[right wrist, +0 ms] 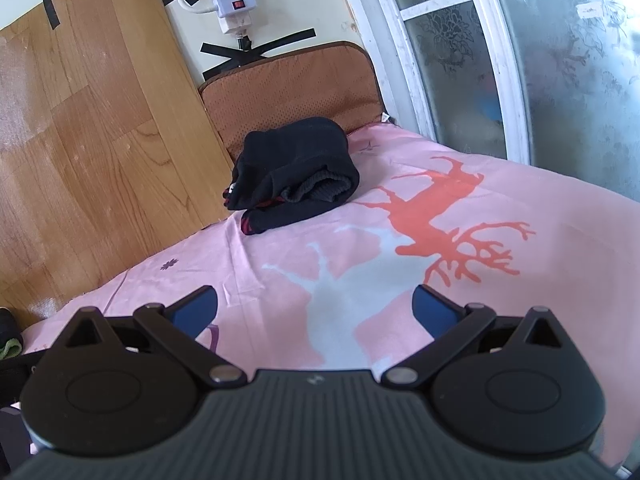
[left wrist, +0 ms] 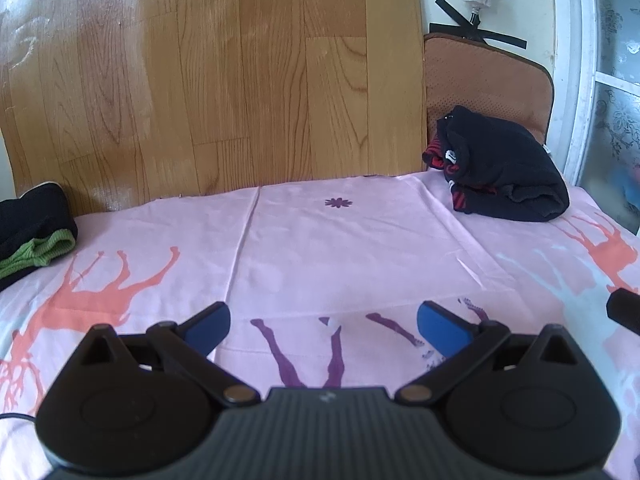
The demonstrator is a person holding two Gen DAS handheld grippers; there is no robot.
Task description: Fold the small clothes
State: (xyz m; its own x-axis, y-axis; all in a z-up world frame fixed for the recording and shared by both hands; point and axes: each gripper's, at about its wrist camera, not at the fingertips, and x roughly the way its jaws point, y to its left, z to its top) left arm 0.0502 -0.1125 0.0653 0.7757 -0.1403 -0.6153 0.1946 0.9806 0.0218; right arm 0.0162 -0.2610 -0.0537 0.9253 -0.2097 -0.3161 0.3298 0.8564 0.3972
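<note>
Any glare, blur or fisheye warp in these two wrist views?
Left wrist: daylight glare washes the wood panel at upper left; black corners from the lens circle. Right wrist: window frame bows with fisheye distortion; frosted panes bright; the folded dark clothes stay sharp.

Left claw [left wrist: 323,330] gapes over pink sheet [left wrist: 344,248].

A bed under a pink deer-print sheet [left wrist: 360,248] carries a folded black garment pile [left wrist: 508,176] at its far right corner, near a brown cushion [left wrist: 488,76], and a black-and-green garment [left wrist: 36,236] at the left edge.
</note>
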